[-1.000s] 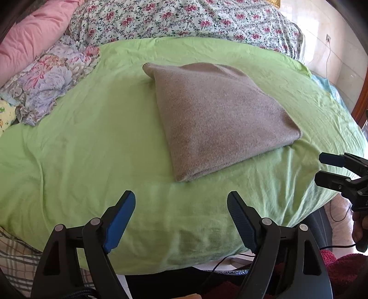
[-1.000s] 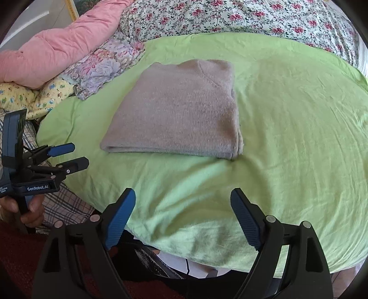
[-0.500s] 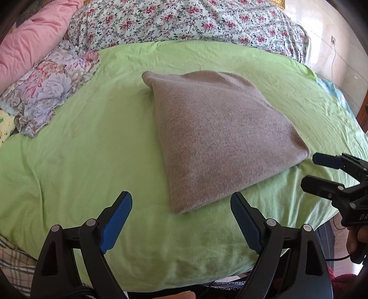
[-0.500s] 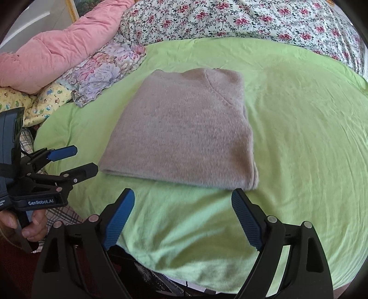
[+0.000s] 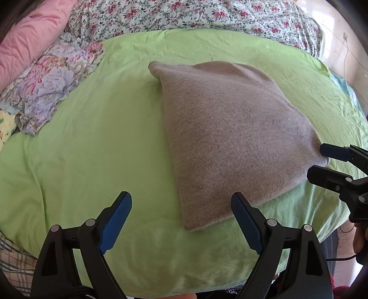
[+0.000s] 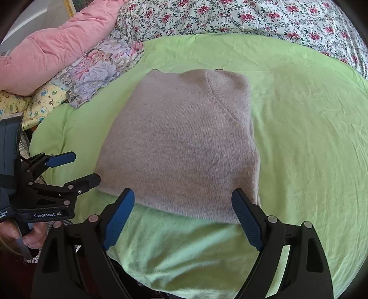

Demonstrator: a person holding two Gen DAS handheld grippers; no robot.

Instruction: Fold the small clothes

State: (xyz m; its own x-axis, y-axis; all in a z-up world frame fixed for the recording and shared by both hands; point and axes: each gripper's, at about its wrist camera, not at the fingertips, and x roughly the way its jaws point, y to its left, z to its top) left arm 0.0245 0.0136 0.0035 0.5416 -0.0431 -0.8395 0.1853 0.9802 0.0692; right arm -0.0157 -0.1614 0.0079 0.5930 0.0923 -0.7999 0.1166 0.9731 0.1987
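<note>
A folded grey-brown knit sweater [image 5: 230, 138] lies flat on the green sheet [image 5: 92, 149]; it also shows in the right wrist view [image 6: 179, 147]. My left gripper [image 5: 181, 218] is open and empty, just short of the sweater's near left corner. My right gripper [image 6: 184, 214] is open and empty, its fingertips at the sweater's near edge. In the left wrist view the right gripper [image 5: 322, 161] stands at the sweater's right corner. In the right wrist view the left gripper [image 6: 78, 168] stands at its left corner.
A floral cloth [image 5: 50, 92] and a pink quilt [image 6: 57, 50] lie at the far left. A flowered bedspread [image 5: 195, 16] runs along the back. A yellow printed cloth [image 6: 34, 103] lies at the left edge. The bed's front edge [image 6: 184, 283] is just below my grippers.
Both grippers have moved forward toward the sweater, from off the bed's front edge to its near corners. Both stayed open. The sweater has not moved.
</note>
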